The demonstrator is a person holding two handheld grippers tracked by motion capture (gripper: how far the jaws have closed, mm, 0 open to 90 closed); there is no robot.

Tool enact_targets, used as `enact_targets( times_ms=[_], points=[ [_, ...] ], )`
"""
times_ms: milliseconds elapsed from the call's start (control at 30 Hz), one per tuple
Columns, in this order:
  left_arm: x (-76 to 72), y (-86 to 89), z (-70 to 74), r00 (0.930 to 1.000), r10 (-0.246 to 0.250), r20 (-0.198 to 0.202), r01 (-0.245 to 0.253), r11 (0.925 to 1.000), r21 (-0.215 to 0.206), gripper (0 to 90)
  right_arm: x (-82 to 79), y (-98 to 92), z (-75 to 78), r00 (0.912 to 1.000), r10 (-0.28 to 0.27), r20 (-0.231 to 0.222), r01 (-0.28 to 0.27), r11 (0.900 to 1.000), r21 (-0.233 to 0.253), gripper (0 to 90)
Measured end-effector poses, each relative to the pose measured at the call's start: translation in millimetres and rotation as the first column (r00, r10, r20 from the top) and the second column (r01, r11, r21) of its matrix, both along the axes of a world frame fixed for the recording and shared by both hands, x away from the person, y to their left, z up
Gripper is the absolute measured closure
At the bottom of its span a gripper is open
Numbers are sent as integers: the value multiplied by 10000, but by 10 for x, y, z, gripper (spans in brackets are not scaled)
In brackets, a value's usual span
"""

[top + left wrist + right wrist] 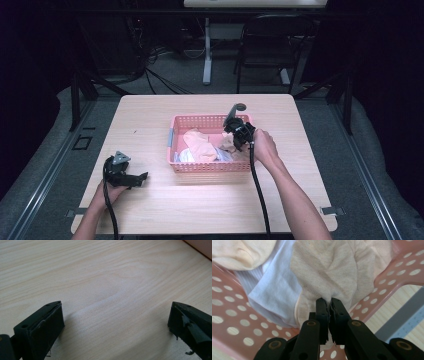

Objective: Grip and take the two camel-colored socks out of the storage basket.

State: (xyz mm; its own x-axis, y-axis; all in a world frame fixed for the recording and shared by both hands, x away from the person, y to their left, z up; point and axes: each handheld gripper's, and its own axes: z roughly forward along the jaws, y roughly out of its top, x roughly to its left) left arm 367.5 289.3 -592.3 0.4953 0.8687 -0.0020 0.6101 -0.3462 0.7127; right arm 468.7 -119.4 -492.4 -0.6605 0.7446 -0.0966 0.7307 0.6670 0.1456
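Beige knitted cloth [332, 270], crumpled, lies in the right end of the pink perforated plastic basket [200, 167], which sits mid-table, a little right of centre. Right gripper [329, 302] is dipped into that end from above; jaws drawn nearly together with a fold of the beige knit pinched between them. Grip sits at a bunched ridge of the fabric, probably because a raised fold gives the jaws something to bite.

Basket contents, left to right: pale blue-white ribbed cloth [272, 295] low against the near wall, a peach-coloured soft garment [200, 144] heaped in the middle, then the beige piece. All loosely piled, overlapping, none folded. How many items in total: cannot tell.

Left gripper [115, 322] is down on the light wooden table [150, 110] at the near left, well apart from the basket. Jaws spread wide, nothing between them, bare wood beneath. Likely parked there while the right hand [264, 147] works alone.
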Motion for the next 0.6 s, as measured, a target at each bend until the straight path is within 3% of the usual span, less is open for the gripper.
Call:
enact_targets(
  times_ms=[233,600],
  points=[
    [0,0,0,10000,-3,-1,3,10000,1,1,-17,-22,140,10000,39,8,-39,9994,338,858],
    [-1,0,0,10000,6,-9,-6,10000,0,1,-67,16,453,9989,194,433,-224,9974,692,859]
  ],
)
